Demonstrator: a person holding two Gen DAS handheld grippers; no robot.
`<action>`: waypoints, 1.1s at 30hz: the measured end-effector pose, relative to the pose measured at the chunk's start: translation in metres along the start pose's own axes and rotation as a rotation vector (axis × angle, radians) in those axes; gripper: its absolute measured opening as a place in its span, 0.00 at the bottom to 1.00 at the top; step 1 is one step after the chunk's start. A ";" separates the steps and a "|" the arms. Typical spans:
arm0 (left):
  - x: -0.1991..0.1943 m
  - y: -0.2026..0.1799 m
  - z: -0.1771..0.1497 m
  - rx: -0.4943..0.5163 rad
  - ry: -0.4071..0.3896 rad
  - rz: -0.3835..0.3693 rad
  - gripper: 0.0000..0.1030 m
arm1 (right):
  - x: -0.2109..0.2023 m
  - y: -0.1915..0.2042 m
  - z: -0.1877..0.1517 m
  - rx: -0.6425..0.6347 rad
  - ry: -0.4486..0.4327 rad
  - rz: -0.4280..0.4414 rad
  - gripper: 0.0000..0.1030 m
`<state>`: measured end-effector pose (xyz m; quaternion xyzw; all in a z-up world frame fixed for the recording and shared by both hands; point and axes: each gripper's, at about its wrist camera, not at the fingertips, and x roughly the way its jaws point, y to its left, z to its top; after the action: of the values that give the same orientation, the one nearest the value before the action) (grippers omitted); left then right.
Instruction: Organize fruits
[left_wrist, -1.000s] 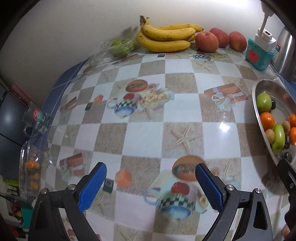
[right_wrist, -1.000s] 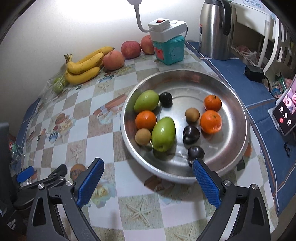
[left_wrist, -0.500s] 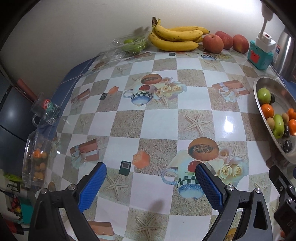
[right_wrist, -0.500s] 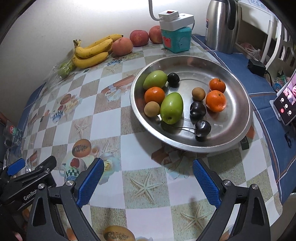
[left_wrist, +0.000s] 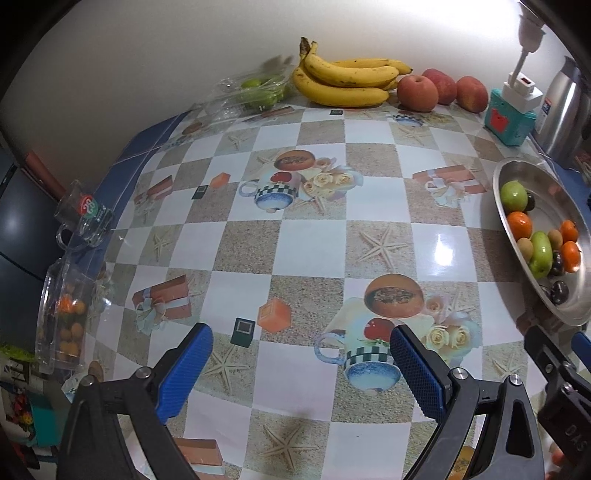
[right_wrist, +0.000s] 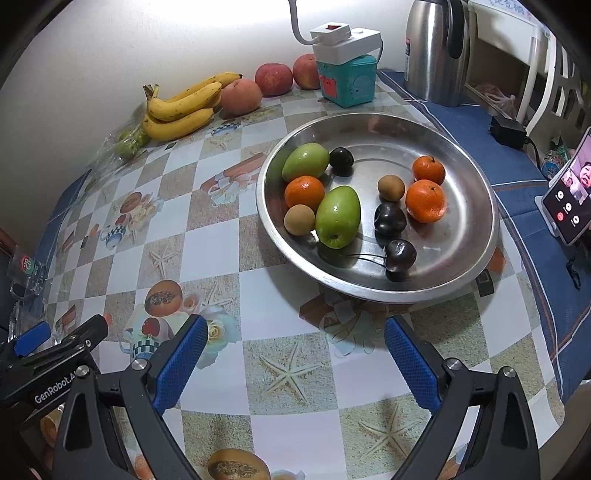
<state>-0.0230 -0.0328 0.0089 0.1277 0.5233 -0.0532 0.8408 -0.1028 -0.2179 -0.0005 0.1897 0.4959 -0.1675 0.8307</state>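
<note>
right wrist, checkered tablecloth, steel tray, white wall

Right gripper: black frame, blue textured pads, silver screws; left gripper beside it reads "GenRobot".

The round stainless-steel tray holds ten fruits:
- three orange tangerines
- two green mangoes
- two brown kiwis
- three dark plums

Behind the tray, by the wall:
- one bunch of yellow bananas
- three red apples
</note>
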 end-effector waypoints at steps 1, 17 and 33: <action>0.000 -0.001 0.000 0.003 0.001 -0.002 0.95 | 0.001 0.000 0.000 0.001 0.003 0.000 0.94; -0.004 -0.002 0.001 0.008 -0.009 -0.003 0.95 | 0.001 0.002 0.001 -0.015 0.007 -0.003 0.94; -0.007 -0.003 0.003 0.015 -0.014 -0.010 0.95 | 0.000 -0.001 0.001 -0.007 0.001 -0.007 0.94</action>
<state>-0.0244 -0.0370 0.0153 0.1308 0.5175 -0.0624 0.8433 -0.1021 -0.2192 0.0001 0.1850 0.4978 -0.1684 0.8304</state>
